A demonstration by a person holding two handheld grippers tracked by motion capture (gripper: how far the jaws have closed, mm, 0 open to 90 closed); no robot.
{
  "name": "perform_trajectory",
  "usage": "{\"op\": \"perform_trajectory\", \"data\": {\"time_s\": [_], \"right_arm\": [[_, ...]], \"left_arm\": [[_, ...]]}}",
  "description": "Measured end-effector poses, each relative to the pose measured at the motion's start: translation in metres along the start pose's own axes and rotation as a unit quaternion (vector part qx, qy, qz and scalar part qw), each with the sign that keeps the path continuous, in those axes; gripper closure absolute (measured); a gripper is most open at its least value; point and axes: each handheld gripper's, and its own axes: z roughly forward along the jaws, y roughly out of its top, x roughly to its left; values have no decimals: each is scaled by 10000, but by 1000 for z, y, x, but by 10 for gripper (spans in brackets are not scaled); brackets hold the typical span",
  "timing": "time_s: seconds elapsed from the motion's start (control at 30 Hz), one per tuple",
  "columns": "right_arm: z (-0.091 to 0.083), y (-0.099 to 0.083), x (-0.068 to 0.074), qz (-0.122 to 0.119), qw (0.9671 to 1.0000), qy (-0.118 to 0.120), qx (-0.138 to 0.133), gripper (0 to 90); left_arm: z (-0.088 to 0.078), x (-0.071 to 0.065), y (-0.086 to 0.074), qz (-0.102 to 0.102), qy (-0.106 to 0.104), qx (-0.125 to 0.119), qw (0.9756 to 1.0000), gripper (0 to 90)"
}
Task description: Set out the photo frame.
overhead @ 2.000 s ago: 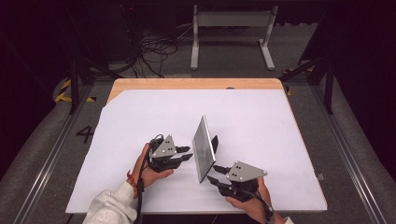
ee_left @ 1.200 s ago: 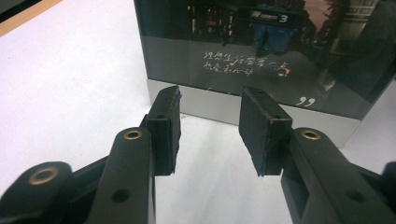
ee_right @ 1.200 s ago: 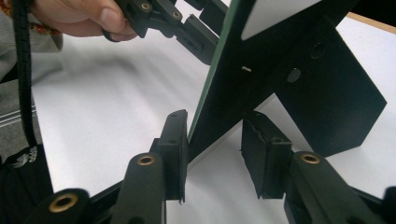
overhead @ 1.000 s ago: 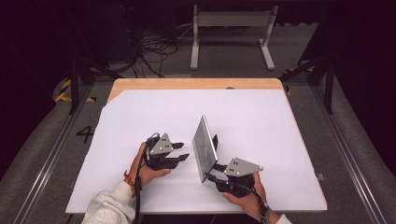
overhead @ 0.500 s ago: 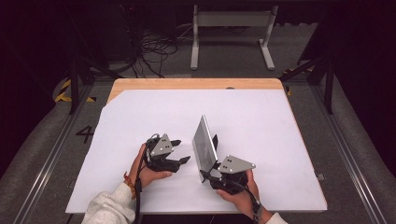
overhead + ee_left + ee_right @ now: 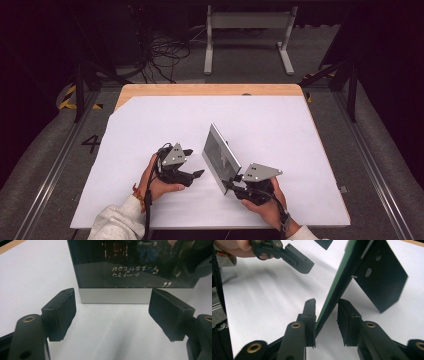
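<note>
- Covering most of the wooden table, a big white sheet serves as the work surface, with a strip of bare wood showing along the far edge and grey floor around it.
- Standing upright near the middle front of the sheet is a photo frame, turned edge-on and slanting away toward the far left; its glass face looks toward the person's left side, its back toward the right.
- From the left gripper view the frame shows a dark glossy picture with pale handwritten lines on it and a silver lower border resting on the sheet.
- From the right gripper view the frame's thin edge runs up the picture, with its black back stand splayed out to the right and touching the sheet.
- The right gripper sits at the frame's near lower corner; its jaws have just been closing, and they straddle the frame's edge, the left pad against it, the right pad with a sliver of gap that I can't judge for sure.
- The left gripper lies just beside the frame's glass side, held in the person's hand; its jaws have just been opening and stand spread wide with nothing between them.
</note>
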Motion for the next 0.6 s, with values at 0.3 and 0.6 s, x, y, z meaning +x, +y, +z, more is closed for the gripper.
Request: {"op": "perform_trajectory", "data": {"time_s": [0.3, 0.6], "right_arm": [[-3, -1, -12, 25, 9998, 194, 26, 763], [-13, -2, -10, -35, 9999, 148, 31, 781]], "left_arm": [[15, 15, 2, -84, -151, 49, 9998, 201], [27, 22, 2, -138, -325, 71, 9994, 191]]}}
